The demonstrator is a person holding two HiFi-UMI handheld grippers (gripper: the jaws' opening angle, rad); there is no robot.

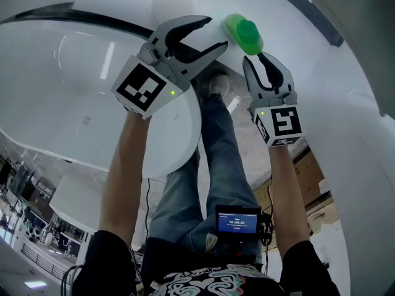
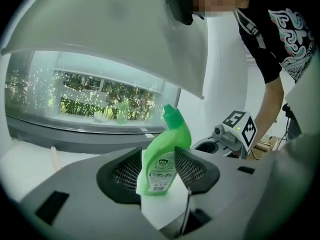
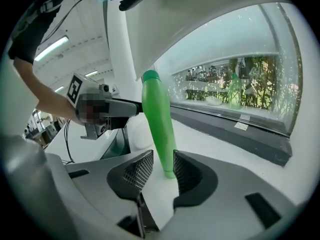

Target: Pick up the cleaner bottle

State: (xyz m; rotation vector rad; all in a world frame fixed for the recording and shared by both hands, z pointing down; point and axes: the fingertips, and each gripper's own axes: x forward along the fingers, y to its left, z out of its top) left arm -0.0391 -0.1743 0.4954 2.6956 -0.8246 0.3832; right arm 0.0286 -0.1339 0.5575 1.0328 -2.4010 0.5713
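Both forearms stretch forward. The left gripper [image 1: 213, 32] and right gripper [image 1: 256, 60] tilt downward, fingers released, with the cleaner bottle [image 1: 242, 32] upright just ahead.

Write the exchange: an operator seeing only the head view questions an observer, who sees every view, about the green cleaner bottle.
Operator: From above I see only the top of the cleaner bottle. Is it standing?
Observer: Yes. The left gripper view shows it upright on the white surface, its label facing that camera.
Operator: Has the right gripper closed on it?
Observer: No. In the right gripper view its jaws stand apart on either side of the bottle's foot, not visibly pressing it.
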